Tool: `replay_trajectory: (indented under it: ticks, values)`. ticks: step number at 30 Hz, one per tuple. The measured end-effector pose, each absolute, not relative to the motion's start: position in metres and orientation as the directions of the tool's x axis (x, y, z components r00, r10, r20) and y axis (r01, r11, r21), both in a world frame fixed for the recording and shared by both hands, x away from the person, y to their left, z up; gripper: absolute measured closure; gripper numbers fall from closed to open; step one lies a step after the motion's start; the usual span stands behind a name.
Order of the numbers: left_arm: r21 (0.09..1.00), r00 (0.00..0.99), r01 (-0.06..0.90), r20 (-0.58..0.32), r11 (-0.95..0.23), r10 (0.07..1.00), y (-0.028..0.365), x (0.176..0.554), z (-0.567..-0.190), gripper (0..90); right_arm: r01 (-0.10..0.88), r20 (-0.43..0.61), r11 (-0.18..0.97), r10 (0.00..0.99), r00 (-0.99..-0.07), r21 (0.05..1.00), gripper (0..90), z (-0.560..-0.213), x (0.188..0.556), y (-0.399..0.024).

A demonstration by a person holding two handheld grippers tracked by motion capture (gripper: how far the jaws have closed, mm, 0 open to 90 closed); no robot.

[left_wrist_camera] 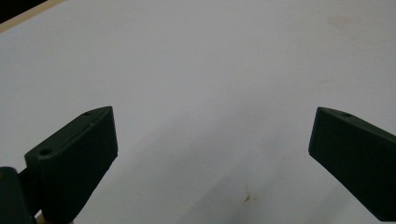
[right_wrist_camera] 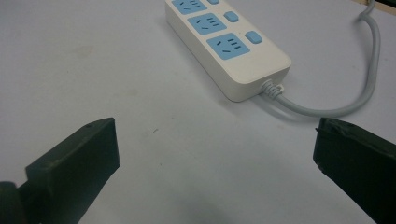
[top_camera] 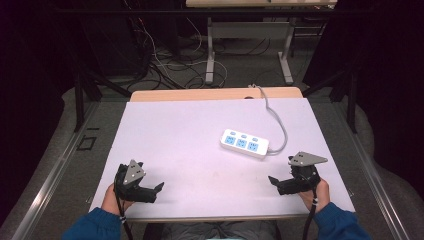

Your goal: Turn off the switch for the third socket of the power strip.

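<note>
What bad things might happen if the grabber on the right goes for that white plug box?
1. The power strip is smooth and wide, so the open right gripper may slip off it or push it away instead of gripping it.
2. Its grey cord loops across the table close to that gripper, so a jaw might snag it and drag the strip.

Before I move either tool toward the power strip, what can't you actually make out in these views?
- Power strip: far end cut off by the right gripper view's top edge.
- Its grey cable: the high view loses it at the table's far edge; plug unseen.
- Switch positions: too small in the high view.
- Left tool, right tool: jaws wide apart, nothing between.
</note>
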State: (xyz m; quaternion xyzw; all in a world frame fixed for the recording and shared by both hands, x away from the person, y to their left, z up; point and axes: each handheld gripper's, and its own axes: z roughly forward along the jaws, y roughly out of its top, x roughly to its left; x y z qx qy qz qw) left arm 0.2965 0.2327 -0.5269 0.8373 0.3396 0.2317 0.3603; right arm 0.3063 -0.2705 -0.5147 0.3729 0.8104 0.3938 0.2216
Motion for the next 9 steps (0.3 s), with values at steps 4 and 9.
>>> replay_trajectory:
  ticks: [4,9]
  values:
    - [0.762,0.66,0.4,0.146,-0.509,0.737,0.2327,0.2965,-0.5272,1.2,0.43,-0.059,0.408,0.777,-0.627,0.805,0.0,-0.5158,0.305,-0.2709]
    - [0.76,0.665,0.399,0.147,-0.514,0.732,0.2326,0.2971,-0.5272,1.2,0.418,-0.08,0.435,0.764,-0.641,0.798,0.0,-0.5164,0.3062,-0.2701]
